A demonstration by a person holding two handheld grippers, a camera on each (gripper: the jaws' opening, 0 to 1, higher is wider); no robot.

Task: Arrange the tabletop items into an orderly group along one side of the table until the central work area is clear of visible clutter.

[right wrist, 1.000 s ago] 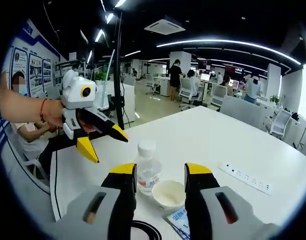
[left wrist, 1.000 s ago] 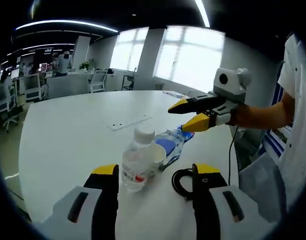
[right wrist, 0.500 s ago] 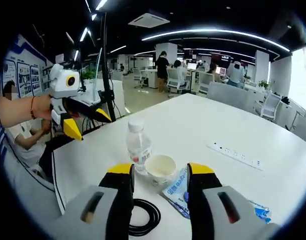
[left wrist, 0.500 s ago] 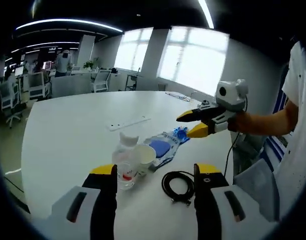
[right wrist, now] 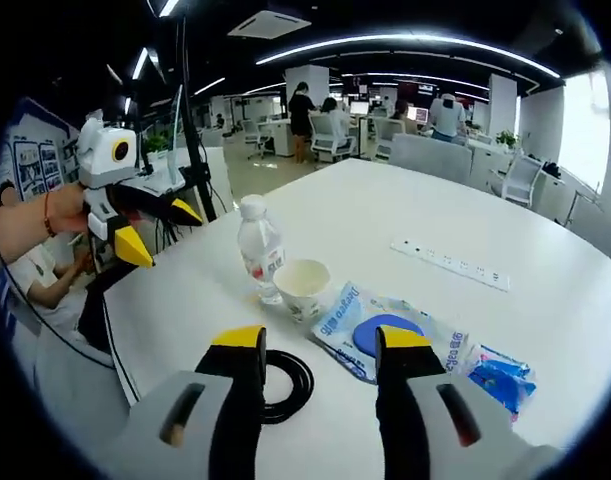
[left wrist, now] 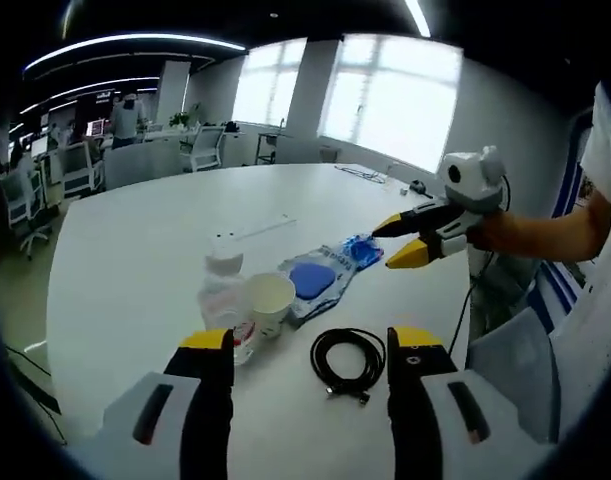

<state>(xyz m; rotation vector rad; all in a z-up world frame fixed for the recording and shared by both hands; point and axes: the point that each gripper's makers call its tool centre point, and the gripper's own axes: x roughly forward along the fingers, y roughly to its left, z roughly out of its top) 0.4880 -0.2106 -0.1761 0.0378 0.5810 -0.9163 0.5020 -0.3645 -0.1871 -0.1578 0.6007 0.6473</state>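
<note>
Paper cup taken as landmark, upright near one edge of the white table. Water bottle stands upright, touching or just beside the cup on its side toward the table edge. Clear plastic packet with a blue round disc lies flat just beside the cup on the opposite side; beyond it, farther from the cup, a smaller blue packet. Black coiled cable lies flat near the cup, closer to both cameras, apart from it. White power strip lies well apart from the cup, toward the table's middle.

Left gripper: jaws spread wide, nothing between them, held above the table short of the cup and bottle. In the right gripper view it hangs in the air off the table edge, bottle side of the cup.

Right gripper: jaws wide apart, empty, above the cable. In the left gripper view its yellow tips are parted just past the small blue packet, not touching it.
</note>
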